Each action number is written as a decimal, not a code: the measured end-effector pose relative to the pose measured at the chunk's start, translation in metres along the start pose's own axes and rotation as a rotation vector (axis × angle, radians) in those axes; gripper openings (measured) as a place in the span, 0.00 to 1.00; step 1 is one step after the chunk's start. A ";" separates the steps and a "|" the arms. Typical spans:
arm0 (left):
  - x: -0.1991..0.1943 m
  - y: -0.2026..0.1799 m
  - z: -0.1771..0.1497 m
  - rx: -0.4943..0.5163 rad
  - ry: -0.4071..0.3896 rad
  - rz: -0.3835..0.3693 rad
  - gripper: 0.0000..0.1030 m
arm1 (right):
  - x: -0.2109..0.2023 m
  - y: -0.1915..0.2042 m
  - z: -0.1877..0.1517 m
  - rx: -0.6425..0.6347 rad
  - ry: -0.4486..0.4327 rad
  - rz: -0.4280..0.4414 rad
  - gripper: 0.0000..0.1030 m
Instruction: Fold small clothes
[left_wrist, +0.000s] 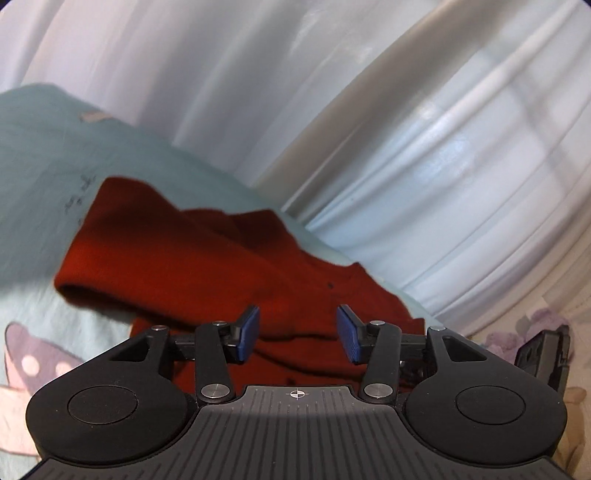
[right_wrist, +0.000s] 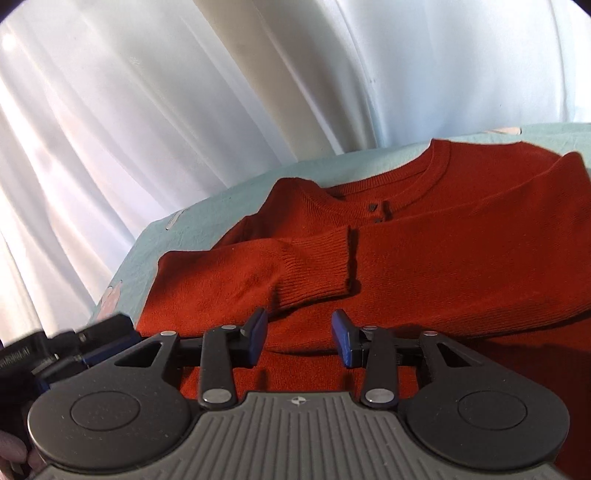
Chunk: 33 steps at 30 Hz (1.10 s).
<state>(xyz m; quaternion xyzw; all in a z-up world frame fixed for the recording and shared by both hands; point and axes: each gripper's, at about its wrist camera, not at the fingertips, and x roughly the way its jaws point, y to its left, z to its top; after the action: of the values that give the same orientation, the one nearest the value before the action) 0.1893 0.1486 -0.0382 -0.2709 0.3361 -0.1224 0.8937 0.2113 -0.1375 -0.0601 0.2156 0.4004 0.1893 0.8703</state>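
Note:
A rust-red knit sweater (right_wrist: 424, 266) lies on a pale teal sheet (right_wrist: 207, 206), its round neck toward the curtain. One sleeve (right_wrist: 266, 273) is folded across the chest, cuff near the middle. My right gripper (right_wrist: 300, 338) hovers over the sweater's near part, blue pads apart with nothing pinched between them. In the left wrist view the sweater (left_wrist: 207, 266) looks blurred and bunched. My left gripper (left_wrist: 299, 332) is above its near edge, open and empty. Each gripper shows at the edge of the other's view: the right gripper (left_wrist: 543, 354) and the left gripper (right_wrist: 85, 343).
White curtains (right_wrist: 147, 110) hang close behind the far edge of the bed. The teal sheet (left_wrist: 44, 166) carries pink and purple prints at the lower left. A lilac fuzzy item (left_wrist: 517, 332) lies at the right edge.

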 end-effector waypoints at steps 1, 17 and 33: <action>0.004 0.008 -0.002 -0.012 0.014 0.039 0.48 | 0.010 -0.001 0.003 0.014 0.008 0.003 0.43; 0.006 0.043 0.004 -0.081 0.040 0.221 0.54 | 0.063 -0.013 0.033 0.117 0.016 -0.219 0.47; 0.026 0.050 0.006 -0.120 0.056 0.220 0.63 | 0.052 -0.001 0.039 0.100 -0.032 -0.059 0.03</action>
<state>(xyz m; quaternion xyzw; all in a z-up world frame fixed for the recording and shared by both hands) 0.2141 0.1819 -0.0767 -0.2819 0.3955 -0.0105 0.8741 0.2734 -0.1212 -0.0702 0.2499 0.4015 0.1400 0.8699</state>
